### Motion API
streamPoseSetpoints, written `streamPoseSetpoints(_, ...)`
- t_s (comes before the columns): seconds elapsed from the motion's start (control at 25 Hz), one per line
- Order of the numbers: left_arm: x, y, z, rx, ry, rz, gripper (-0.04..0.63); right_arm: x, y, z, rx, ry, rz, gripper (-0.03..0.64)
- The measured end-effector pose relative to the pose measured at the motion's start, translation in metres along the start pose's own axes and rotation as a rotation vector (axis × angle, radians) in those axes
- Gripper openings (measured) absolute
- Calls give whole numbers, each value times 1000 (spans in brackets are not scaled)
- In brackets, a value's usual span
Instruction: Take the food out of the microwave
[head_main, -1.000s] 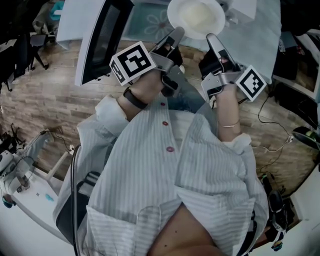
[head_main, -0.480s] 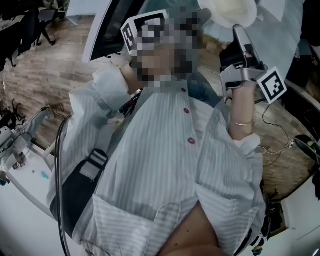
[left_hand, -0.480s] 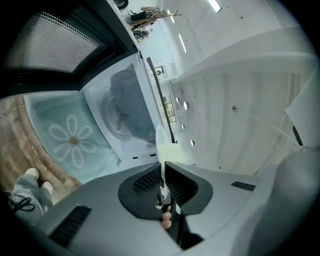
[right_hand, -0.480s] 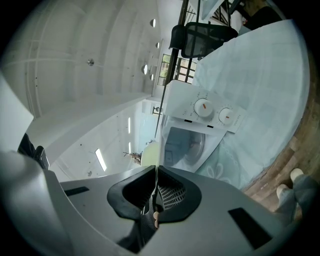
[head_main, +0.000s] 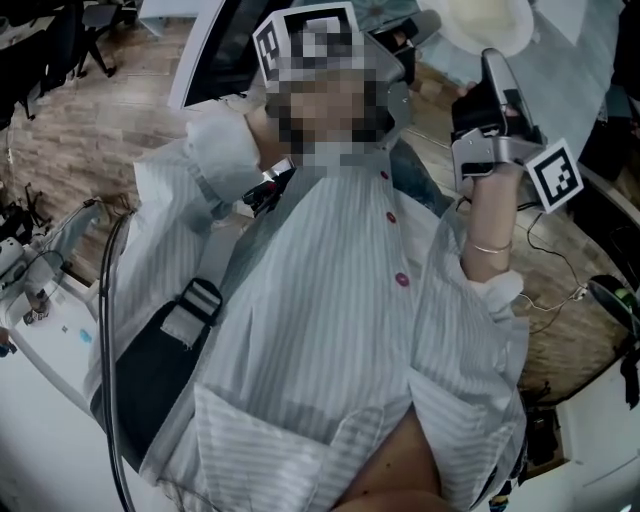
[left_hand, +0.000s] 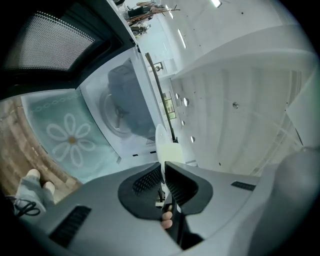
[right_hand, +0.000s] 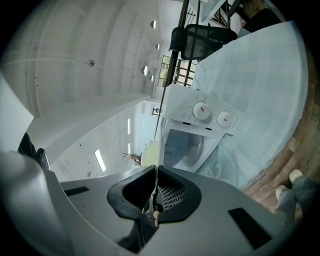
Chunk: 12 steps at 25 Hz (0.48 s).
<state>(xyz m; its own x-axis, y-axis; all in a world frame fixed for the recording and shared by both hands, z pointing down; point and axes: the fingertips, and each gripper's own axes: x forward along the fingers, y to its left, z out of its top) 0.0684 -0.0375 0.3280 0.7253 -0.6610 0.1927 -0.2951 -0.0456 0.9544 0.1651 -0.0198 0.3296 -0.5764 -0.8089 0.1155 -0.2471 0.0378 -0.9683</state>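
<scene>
At the top right of the head view, the plate (head_main: 488, 22) sits closer to the frame's edge than a second ago, carried between the left gripper (head_main: 420, 25) and the right gripper (head_main: 492, 70). I judge it well clear of the microwave, so only setting it down remains. Wooden floor (head_main: 70, 140) fills the upper left.

In the left gripper view, the jaws at lower centre clamp the plate (left_hand: 161, 142), seen edge-on. Behind, left of centre, the microwave (left_hand: 125, 107) stands open, its turntable bare, on a daisy-printed cloth (left_hand: 70, 140).

In the right gripper view, the jaws likewise pinch the plate (right_hand: 151, 152). The microwave's dials (right_hand: 210, 114) show right of centre, with an office chair (right_hand: 202, 40) above.
</scene>
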Motion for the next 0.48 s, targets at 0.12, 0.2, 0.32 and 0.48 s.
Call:
streamPoseSetpoints(0.12, -3, -2, -2, 0, -2, 0, 29, -2, 2, -2, -2, 2, 5, 40)
streamPoseSetpoints(0.2, -1, 0, 0, -3, -3, 2, 29, 1, 2, 0, -3, 4, 5, 40)
streamPoseSetpoints(0.32, 1, 1, 2, -4, -1, 3, 29, 3, 1, 1, -7, 2, 5, 40)
streamPoseSetpoints(0.48, 0, 2, 0, -4, 4, 4, 29, 1, 1, -1, -4, -5, 2, 40)
